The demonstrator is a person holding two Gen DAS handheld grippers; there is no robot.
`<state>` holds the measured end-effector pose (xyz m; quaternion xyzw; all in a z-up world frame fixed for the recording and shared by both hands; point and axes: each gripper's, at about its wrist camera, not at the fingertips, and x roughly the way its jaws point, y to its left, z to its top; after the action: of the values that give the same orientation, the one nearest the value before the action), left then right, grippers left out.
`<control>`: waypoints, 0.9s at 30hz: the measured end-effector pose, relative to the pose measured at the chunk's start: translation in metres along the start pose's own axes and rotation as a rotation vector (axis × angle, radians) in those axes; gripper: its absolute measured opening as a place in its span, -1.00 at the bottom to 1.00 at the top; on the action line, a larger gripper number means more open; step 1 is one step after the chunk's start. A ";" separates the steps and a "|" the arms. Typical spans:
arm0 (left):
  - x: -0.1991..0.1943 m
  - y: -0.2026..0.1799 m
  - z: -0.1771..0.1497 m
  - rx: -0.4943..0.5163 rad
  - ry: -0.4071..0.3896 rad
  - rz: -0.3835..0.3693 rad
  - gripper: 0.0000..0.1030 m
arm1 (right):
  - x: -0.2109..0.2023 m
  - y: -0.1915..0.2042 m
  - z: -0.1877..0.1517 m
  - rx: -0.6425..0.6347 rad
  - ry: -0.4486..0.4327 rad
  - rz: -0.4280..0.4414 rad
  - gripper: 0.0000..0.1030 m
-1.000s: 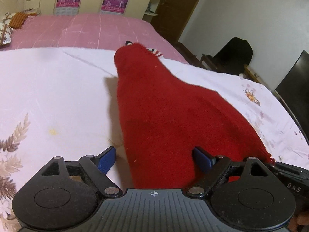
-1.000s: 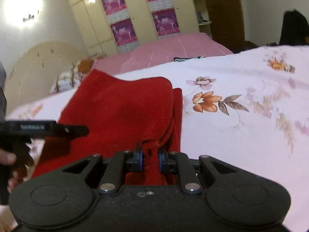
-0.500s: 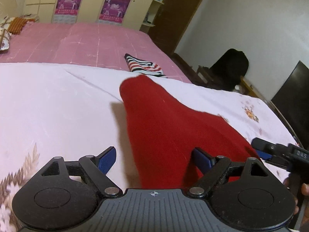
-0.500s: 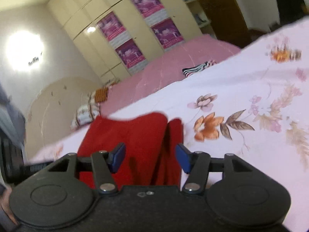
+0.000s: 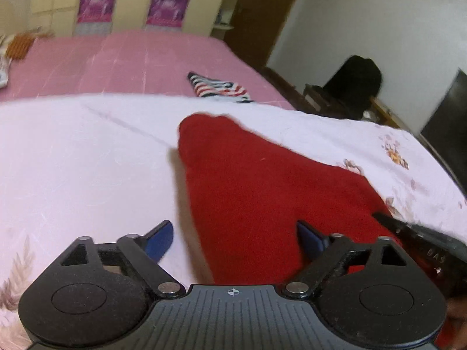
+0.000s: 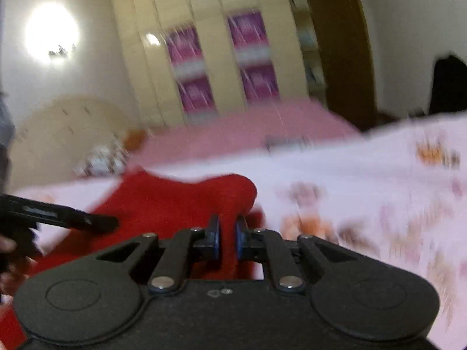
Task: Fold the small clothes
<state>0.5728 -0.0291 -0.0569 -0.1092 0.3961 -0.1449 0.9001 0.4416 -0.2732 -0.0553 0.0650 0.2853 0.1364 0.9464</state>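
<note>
My left tongs (image 5: 235, 237) stand wide, blue pads (image 5: 159, 240) far apart, with nothing between them. They hover low over the near end of the red garment (image 5: 262, 192), which lies on the pale floral sheet (image 5: 73, 160) of the bed. One pad sits over bare sheet just left of the cloth's edge, the other over the red fabric itself. From here the garment runs away from me and narrows to a rounded end near the pink bedspread (image 5: 116, 58), where a small striped piece of clothing (image 5: 219, 86) lies well apart from it.

In the right wrist view my right tongs (image 6: 227, 240) are drawn narrow — the two pads (image 6: 214, 240) stand nearly together with red cloth (image 6: 175, 204) showing in the slim gap. The picture is badly smeared, so I cannot tell for certain that the fabric is pinched rather than lying just behind the tips. The garment's far edge bulges into a rounded lobe just beyond the tips, and floral sheet (image 6: 379, 189) spreads to the right.

Each tool shows in the other's view: the right one enters as a dark bar at the right edge of the left camera (image 5: 420, 239), over the cloth's right side — the left one as a dark bar at the left of the right camera (image 6: 58, 215).
</note>
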 end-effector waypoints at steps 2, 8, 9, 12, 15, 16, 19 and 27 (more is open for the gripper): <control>0.000 -0.003 0.001 0.014 0.000 0.024 0.86 | -0.001 -0.001 0.003 0.022 0.008 0.000 -0.79; -0.033 0.002 0.001 -0.007 -0.063 0.023 0.89 | -0.028 0.009 0.021 -0.016 -0.040 -0.073 -0.27; -0.040 0.003 0.000 0.000 -0.087 0.031 0.89 | -0.036 0.015 0.023 -0.043 -0.057 -0.068 -0.27; -0.042 0.005 0.008 -0.011 -0.119 0.066 0.89 | -0.043 0.040 0.032 -0.174 -0.052 -0.047 -0.27; -0.038 0.003 0.014 -0.032 -0.084 0.073 0.88 | -0.029 0.069 0.035 -0.286 -0.015 -0.021 -0.28; -0.039 -0.001 0.013 -0.015 -0.070 0.059 0.88 | -0.024 0.077 0.035 -0.310 0.003 -0.020 -0.28; -0.044 -0.011 0.002 0.044 -0.063 0.071 0.88 | -0.022 0.089 0.031 -0.350 0.046 0.007 -0.23; -0.039 -0.011 -0.011 0.046 -0.004 0.092 0.86 | -0.008 0.082 0.022 -0.325 0.169 -0.039 -0.27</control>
<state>0.5377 -0.0266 -0.0341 -0.0705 0.3956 -0.1125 0.9088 0.4296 -0.1982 -0.0162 -0.1058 0.3390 0.1674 0.9197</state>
